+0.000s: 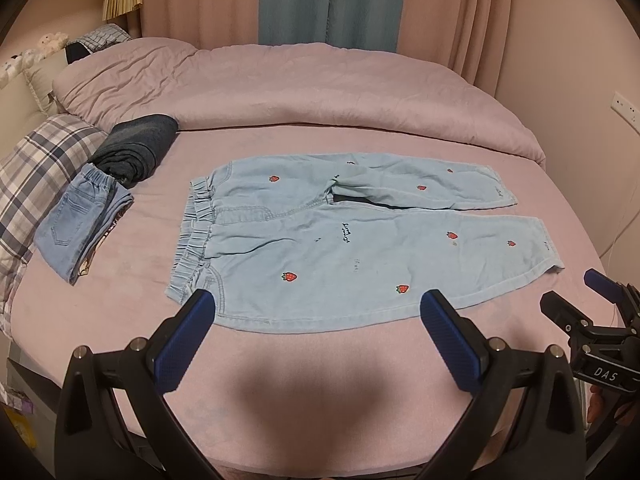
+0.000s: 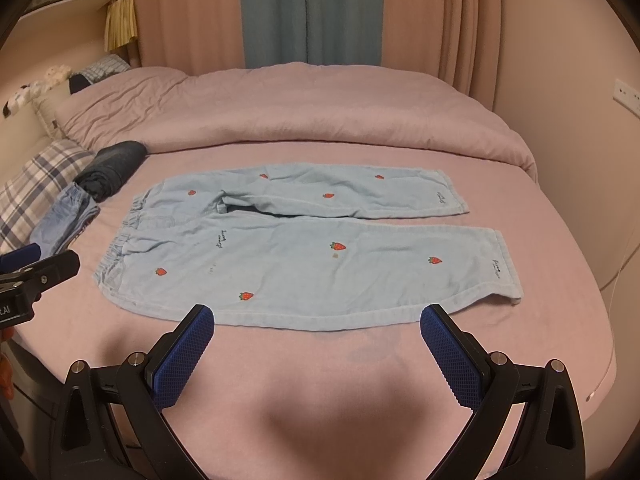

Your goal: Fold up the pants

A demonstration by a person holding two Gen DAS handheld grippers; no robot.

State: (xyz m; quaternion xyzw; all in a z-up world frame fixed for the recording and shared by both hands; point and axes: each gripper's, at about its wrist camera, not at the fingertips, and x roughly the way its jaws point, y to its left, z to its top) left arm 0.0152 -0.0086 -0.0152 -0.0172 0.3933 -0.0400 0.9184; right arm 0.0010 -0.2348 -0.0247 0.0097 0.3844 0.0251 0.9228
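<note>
Light blue pants (image 1: 332, 240) with red strawberry prints lie flat on the pink bed (image 1: 320, 368), waistband to the left, both legs spread to the right. They also show in the right wrist view (image 2: 304, 252). My left gripper (image 1: 318, 308) is open and empty, hovering just before the pants' near edge by the waistband. My right gripper (image 2: 316, 320) is open and empty, before the near leg's edge. The right gripper also shows at the far right of the left wrist view (image 1: 592, 304), and the left gripper at the left edge of the right wrist view (image 2: 36, 268).
Folded blue jeans (image 1: 80, 220) and a rolled dark garment (image 1: 136, 148) lie at the left by a plaid pillow (image 1: 40, 168). A bunched pink duvet (image 1: 300, 92) runs along the far side. Curtains (image 1: 328, 0) hang behind.
</note>
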